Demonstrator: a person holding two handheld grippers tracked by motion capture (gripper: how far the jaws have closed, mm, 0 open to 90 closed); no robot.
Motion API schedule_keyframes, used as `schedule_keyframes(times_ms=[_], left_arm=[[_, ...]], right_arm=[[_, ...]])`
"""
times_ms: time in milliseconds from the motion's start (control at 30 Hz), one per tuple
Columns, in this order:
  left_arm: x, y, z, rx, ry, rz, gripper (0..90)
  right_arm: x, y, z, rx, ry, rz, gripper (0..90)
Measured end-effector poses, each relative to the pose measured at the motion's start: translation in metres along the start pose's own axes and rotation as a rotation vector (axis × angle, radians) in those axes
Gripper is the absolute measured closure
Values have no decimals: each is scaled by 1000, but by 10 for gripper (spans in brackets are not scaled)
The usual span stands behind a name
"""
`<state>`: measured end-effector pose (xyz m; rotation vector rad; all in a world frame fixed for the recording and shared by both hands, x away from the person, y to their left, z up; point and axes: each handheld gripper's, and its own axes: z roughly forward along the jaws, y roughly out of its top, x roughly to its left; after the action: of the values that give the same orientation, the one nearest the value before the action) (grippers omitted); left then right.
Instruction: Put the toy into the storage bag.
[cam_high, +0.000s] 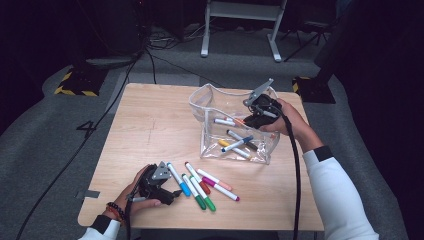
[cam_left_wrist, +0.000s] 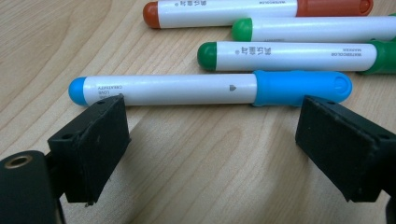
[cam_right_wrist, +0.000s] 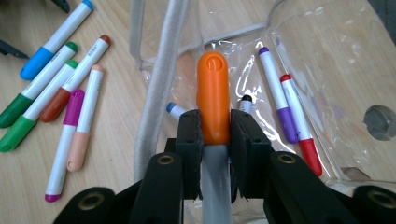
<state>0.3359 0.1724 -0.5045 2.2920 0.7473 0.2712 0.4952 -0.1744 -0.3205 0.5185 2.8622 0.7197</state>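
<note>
Sitting clamped in the right tool (cam_right_wrist: 215, 140) (over the pouch (cam_right_wrist: 327, 56)): orange marker (cam_right_wrist: 213, 93)

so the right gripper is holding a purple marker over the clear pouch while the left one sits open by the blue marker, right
Not quite: the marker in the right gripper is orange, not purple, as the right gripper view shows. The rest holds: it is over the clear pouch, and the left gripper sits open by the blue marker.

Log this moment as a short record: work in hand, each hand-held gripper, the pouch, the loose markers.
work: markers go into the clear pouch
right hand-held gripper: shut on orange marker, over the pouch opening
left hand-held gripper: open, jaws just short of the blue marker
pouch contents: several markers, purple and red among them
table: blue, green, brown-red, peach and magenta markers
</note>
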Motion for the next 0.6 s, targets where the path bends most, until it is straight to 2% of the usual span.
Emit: schedule_keyframes(times_ms=[167, 300, 467, 500, 600], left_arm=[[0, 0, 0, 0, -1, 2, 101], [0, 0, 0, 0, -1, 2, 101], [0, 0, 0, 0, 0, 1, 101], [0, 0, 0, 0, -1, 2, 101], [0, 0, 0, 0, -1, 3, 101]], right_arm=[[5, 0, 1, 5, 35, -26, 745], [4, 1, 1, 9, 7, -15, 738], [1, -1, -1, -14, -45, 7, 620], [1, -1, -1, -14, -45, 7, 620], [-1, -5, -7, -54, -71, 34, 578]])
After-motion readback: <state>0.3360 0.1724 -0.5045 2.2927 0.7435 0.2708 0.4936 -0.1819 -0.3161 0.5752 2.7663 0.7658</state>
